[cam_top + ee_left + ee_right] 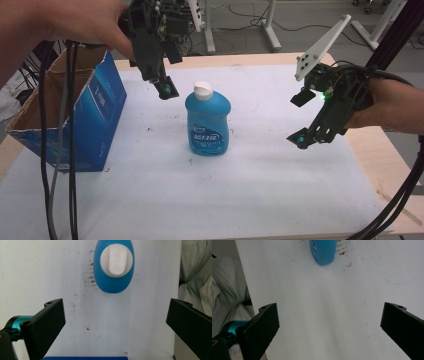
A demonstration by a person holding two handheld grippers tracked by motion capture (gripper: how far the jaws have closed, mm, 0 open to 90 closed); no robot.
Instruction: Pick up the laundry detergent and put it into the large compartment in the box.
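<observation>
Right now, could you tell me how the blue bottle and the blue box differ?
The blue bottle is rounded and capped in white; the blue box is flat-sided with open cardboard flaps. The bottle stands mid-table; the box sits at the table's left edge. The box looks bigger. Both are blue and upright.

open blue carton (pixel 95 107), white table cover (pixel 260 190)
</observation>
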